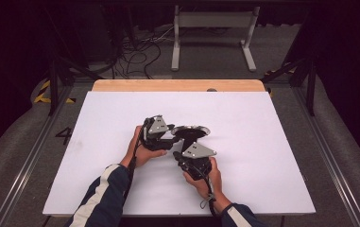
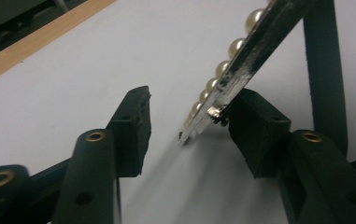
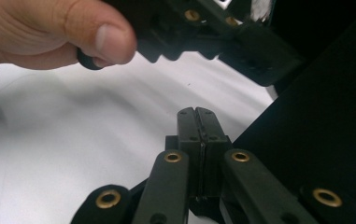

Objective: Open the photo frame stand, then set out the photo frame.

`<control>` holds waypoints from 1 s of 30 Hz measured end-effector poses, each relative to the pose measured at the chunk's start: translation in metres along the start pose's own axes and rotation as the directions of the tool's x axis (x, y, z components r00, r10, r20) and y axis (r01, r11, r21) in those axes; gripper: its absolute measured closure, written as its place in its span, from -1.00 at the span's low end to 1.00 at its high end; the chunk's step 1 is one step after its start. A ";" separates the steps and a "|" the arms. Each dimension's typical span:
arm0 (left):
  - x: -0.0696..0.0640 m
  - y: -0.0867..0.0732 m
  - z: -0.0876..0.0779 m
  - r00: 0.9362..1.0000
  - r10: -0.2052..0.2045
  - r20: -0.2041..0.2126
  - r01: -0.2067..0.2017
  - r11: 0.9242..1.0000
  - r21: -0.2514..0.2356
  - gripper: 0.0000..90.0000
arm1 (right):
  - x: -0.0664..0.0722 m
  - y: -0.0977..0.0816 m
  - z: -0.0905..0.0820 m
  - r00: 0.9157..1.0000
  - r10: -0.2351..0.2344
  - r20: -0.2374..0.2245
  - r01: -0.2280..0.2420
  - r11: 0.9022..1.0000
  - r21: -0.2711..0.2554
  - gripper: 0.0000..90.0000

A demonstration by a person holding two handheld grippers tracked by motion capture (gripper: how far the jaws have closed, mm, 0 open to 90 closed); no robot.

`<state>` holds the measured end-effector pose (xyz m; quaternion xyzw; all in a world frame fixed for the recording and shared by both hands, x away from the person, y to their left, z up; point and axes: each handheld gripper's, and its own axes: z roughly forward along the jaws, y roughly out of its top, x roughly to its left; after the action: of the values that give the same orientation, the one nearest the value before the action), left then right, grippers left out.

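A round, pearl-rimmed mirror sits tilted near the middle of the white board. In the left gripper view its thin edge with a row of pearls runs up between the jaws of my left gripper. The right pad sits against that edge and the left pad stands apart from it. A black strip rises behind. My left gripper is open. My right gripper is just below it, with its jaws shut on nothing and a black surface to its right.
The left hand's thumb and the left gripper's body hang close above my right gripper's jaws. The table's wooden far edge lies beyond the board. A white stand and cables are on the floor behind.
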<state>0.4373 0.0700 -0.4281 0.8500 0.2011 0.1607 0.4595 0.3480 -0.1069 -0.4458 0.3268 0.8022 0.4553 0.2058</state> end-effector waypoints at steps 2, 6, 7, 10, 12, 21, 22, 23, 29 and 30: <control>-0.001 0.001 0.001 1.000 0.022 0.009 -0.022 1.000 0.007 0.32 | 0.001 -0.002 0.002 1.000 -0.007 0.008 0.007 1.000 0.007 1.00; -0.002 0.001 0.001 0.999 0.027 0.022 -0.027 1.000 0.008 0.44 | 0.002 -0.004 0.004 1.000 -0.009 0.026 0.009 1.000 0.016 1.00; -0.002 0.001 0.001 0.999 0.026 0.022 -0.027 1.000 0.009 0.44 | 0.002 -0.004 0.004 1.000 -0.009 0.026 0.009 1.000 0.016 1.00; -0.002 0.000 0.001 1.000 0.021 0.022 -0.022 1.000 0.014 0.47 | 0.005 -0.004 0.005 0.999 -0.020 0.038 0.019 1.000 0.024 1.00; -0.004 0.001 0.000 0.999 0.031 0.016 -0.031 0.999 0.020 0.47 | 0.005 -0.004 0.005 0.999 -0.020 0.038 0.019 1.000 0.023 1.00; -0.014 -0.002 -0.009 0.997 0.076 -0.020 -0.075 0.997 0.037 0.64 | 0.002 -0.008 0.003 0.999 -0.013 0.040 0.011 0.999 0.045 1.00; -0.016 -0.002 -0.010 0.997 0.075 -0.025 -0.074 0.997 0.036 0.65 | 0.002 -0.008 0.002 0.999 -0.013 0.041 0.011 0.999 0.043 1.00; -0.018 -0.003 -0.011 0.997 0.073 -0.030 -0.072 0.997 0.038 0.65 | 0.002 -0.008 0.001 0.999 -0.019 0.044 0.017 0.999 0.048 1.00; -0.024 -0.004 -0.015 0.995 0.085 -0.056 -0.082 0.996 0.044 0.67 | 0.004 -0.011 -0.003 0.999 -0.031 0.037 0.029 0.998 0.056 1.00; -0.024 -0.005 -0.015 0.995 0.076 -0.057 -0.074 0.997 0.037 0.66 | 0.005 -0.011 -0.003 0.999 -0.033 0.038 0.031 0.998 0.058 1.00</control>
<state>0.4080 0.0717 -0.4264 0.8600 0.1850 0.1990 0.4320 0.3390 -0.1096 -0.4535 0.3283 0.8159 0.4225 0.2192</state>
